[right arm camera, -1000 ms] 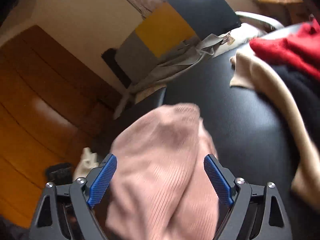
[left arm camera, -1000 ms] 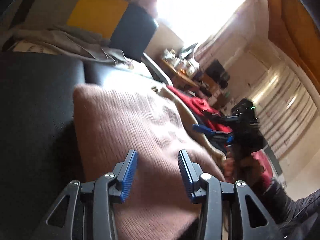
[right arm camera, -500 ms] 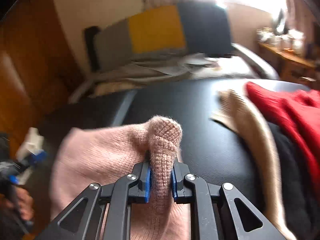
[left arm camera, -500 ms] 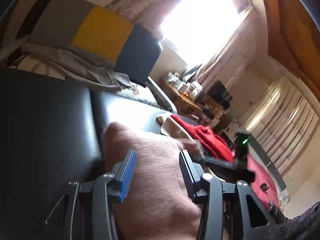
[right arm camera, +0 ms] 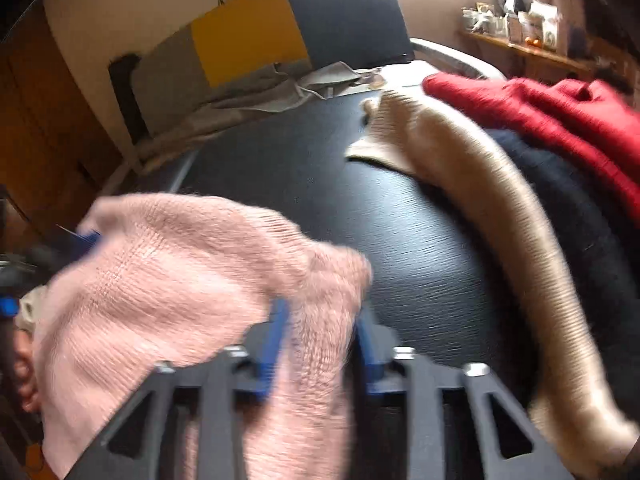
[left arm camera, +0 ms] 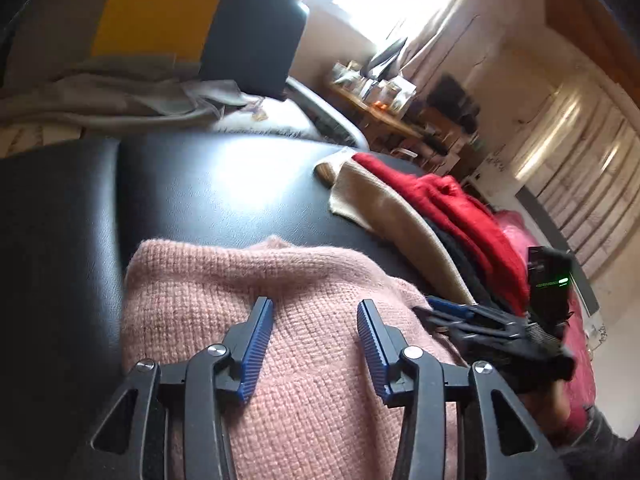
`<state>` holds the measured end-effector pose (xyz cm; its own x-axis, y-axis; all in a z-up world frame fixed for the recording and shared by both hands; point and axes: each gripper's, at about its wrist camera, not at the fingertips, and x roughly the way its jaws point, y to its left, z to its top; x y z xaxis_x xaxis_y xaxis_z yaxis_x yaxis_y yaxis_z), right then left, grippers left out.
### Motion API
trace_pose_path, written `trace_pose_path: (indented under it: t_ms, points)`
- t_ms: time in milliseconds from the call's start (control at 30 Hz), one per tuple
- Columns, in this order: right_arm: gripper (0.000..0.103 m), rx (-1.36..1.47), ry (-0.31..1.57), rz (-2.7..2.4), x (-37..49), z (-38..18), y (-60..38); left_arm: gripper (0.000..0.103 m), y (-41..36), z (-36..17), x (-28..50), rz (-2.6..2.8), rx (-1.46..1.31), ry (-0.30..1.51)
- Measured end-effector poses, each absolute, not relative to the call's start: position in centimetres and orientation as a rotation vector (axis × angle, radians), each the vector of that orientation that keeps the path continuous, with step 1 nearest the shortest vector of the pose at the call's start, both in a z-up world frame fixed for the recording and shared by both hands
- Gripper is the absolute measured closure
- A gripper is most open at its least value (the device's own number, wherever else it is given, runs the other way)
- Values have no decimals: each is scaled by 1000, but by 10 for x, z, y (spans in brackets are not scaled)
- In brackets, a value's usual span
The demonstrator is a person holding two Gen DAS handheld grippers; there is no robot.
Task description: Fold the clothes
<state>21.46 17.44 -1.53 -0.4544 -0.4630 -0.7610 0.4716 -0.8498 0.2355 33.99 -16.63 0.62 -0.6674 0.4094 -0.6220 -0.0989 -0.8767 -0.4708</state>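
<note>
A pink knit sweater (left arm camera: 248,280) lies bunched on the black padded surface (left arm camera: 224,192). My left gripper (left arm camera: 314,312) is open, its blue pads hovering just over the sweater with nothing between them. In the right wrist view the same sweater (right arm camera: 168,276) is blurred; my right gripper (right arm camera: 320,320) has its jaws partly apart with a fold of the pink knit between them. The right gripper also shows in the left wrist view (left arm camera: 452,310), at the sweater's right edge.
A pile of clothes lies to the right: a beige garment (right arm camera: 480,184), a red sweater (right arm camera: 560,116) and a dark one (right arm camera: 580,200). Grey cloth (left arm camera: 120,96) and a yellow-and-dark cushion (left arm camera: 160,12) sit behind the surface. A cluttered shelf (left arm camera: 380,96) stands far back.
My right gripper was clamped tight on a pink fold half a second ago; its jaws now stand wider and the sweater has dropped lower. The left gripper stays open over the sweater.
</note>
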Motion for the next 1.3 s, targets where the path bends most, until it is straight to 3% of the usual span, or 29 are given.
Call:
trace_pose_path:
  t_ms: [167,300,500,633,867,967,1033,1167,1300]
  points:
    - [55,1048,65,-2228,259,33,205,59,-169,8,343,2568,-1126,-610]
    - [56,940,223,-2035,320,59,188,57,-158,10,343,2611,-1153,-539]
    - [57,1003,515,-1971,360,12,146,54,-134,7,351,2687,-1162,-406]
    - [57,935,389,-2055,367,-15,191,53,-114,-4,363,2788,-1099,-280]
    - [54,923,275,-2065,360,-19,196,55,-141,11,362,2687,-1092,-470]
    - [41,968,206,-2016,348,-8,196,54,-173,34,388,2670,-968,-638]
    - [23,1000,130,-1973,343,3,195,49,-201,42,409,2675,-901,-700]
    - [0,929,-129,-1939,326,42,218,44,-256,30,439,2582,-949,-922]
    - [0,1038,-325,-1847,279,27,232,44,-274,-6,442,2421,-1040,-1073]
